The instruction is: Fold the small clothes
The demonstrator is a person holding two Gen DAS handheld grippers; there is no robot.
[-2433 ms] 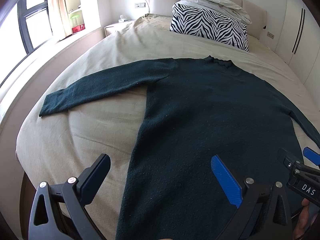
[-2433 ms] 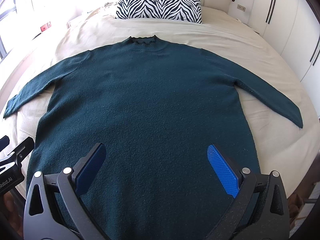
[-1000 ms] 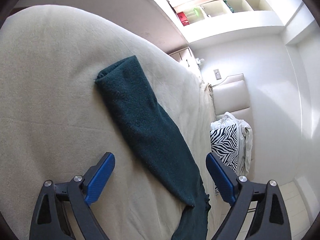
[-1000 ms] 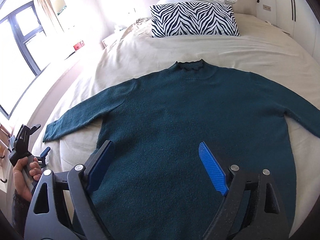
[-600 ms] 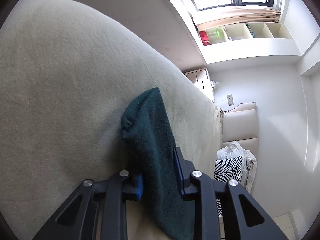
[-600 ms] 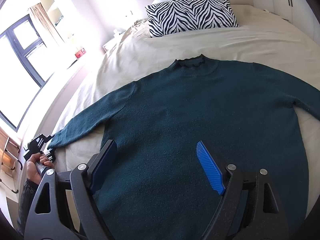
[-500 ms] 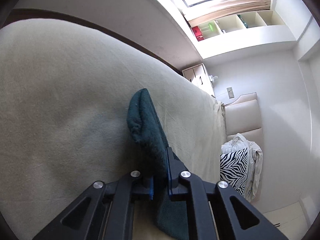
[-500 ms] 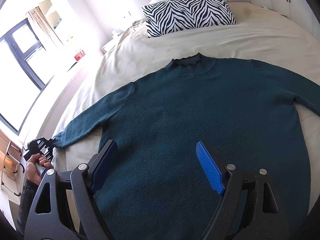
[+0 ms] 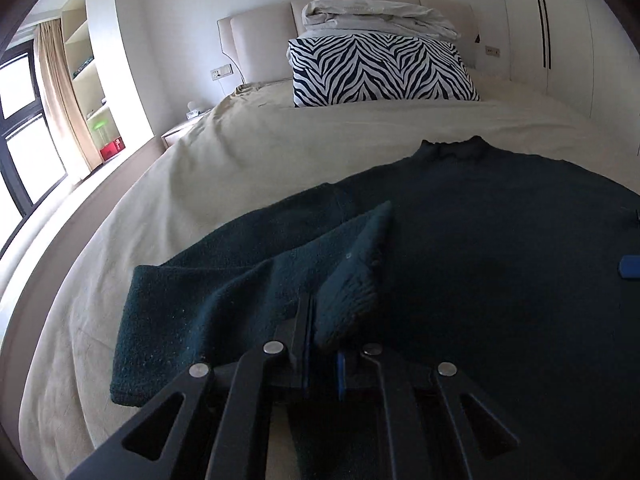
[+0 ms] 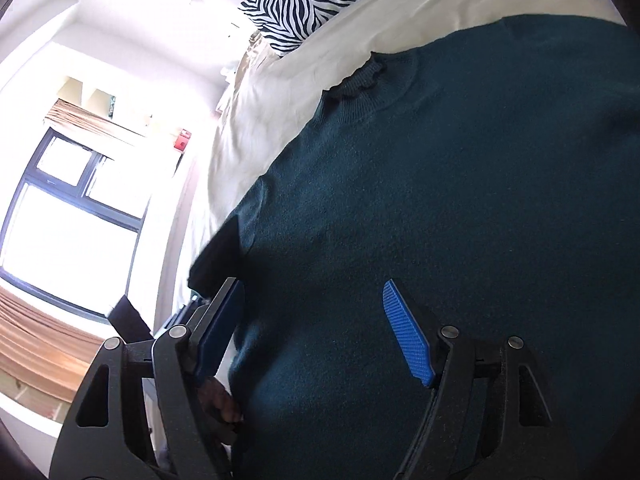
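A dark teal sweater (image 9: 500,248) lies flat on the beige bed (image 9: 248,152), collar toward the pillow. My left gripper (image 9: 320,344) is shut on the cuff (image 9: 352,280) of the sweater's left sleeve (image 9: 208,292), which is folded over toward the body. My right gripper (image 10: 316,336) is open, close above the sweater's body (image 10: 440,200) near its left side. The collar (image 10: 360,80) shows at the top of the right wrist view. A blue pad of the right gripper (image 9: 630,266) shows at the right edge of the left wrist view.
A zebra-striped pillow (image 9: 380,68) with a folded white duvet (image 9: 376,12) on top stands at the headboard. A window (image 10: 68,216) and shelves are on the left. A nightstand (image 9: 180,132) stands beside the bed. White wardrobes (image 9: 560,28) are on the right.
My left gripper has carried the sleeve cuff from the bed's left side inward over the sweater, folding the sleeve. My right gripper has dropped closer to the sweater and tilted left.
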